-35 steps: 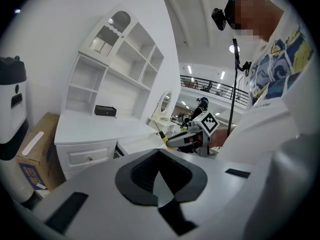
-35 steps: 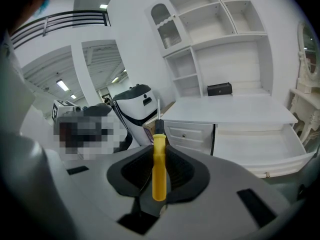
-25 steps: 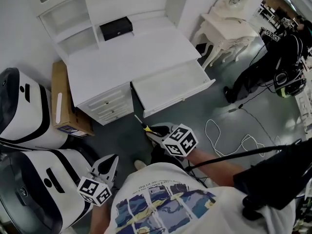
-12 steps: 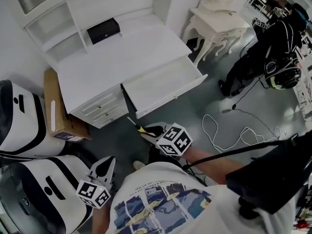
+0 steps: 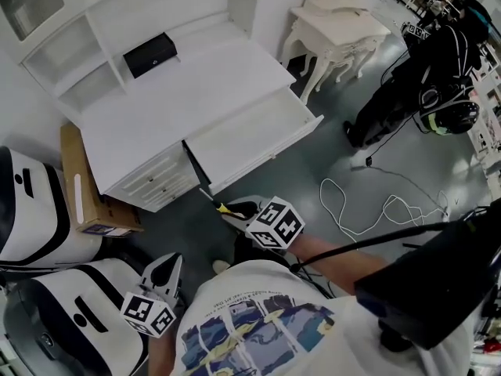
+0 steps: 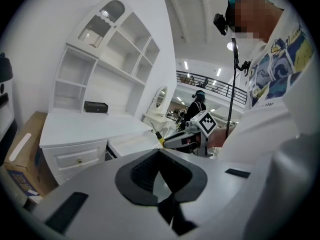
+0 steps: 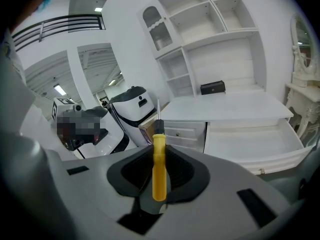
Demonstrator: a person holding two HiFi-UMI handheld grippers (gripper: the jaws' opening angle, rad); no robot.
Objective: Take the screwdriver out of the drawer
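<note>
The screwdriver (image 7: 158, 170) is already out of the drawer (image 5: 249, 136). The right gripper (image 5: 235, 210) is clenched on its yellow handle, the black collar and thin metal shaft sticking out beyond the fingertips. In the head view the tool hangs over the grey floor (image 5: 337, 163), in front of the white desk and clear of the drawer's front panel, with the tip pointing toward the desk's bank of small drawers (image 5: 156, 180).

The drawer stands pulled out under the tabletop (image 5: 180, 92), and what shows of its inside looks bare. A black box (image 5: 149, 55) sits at the back of the tabletop, well apart from the action.

The left gripper (image 5: 172, 261) is low at the person's left side, near a white and black machine (image 5: 78, 319). Its own view shows the pads drawn together with nothing between them, so it takes no part in the hold.

As a judgement, the named step looks done: tool lifted, grip secure, drawer cleared. What could remain is only setting the screwdriver down somewhere and perhaps pushing the drawer shut with the free left gripper, though the task sentence asks for neither.
</note>
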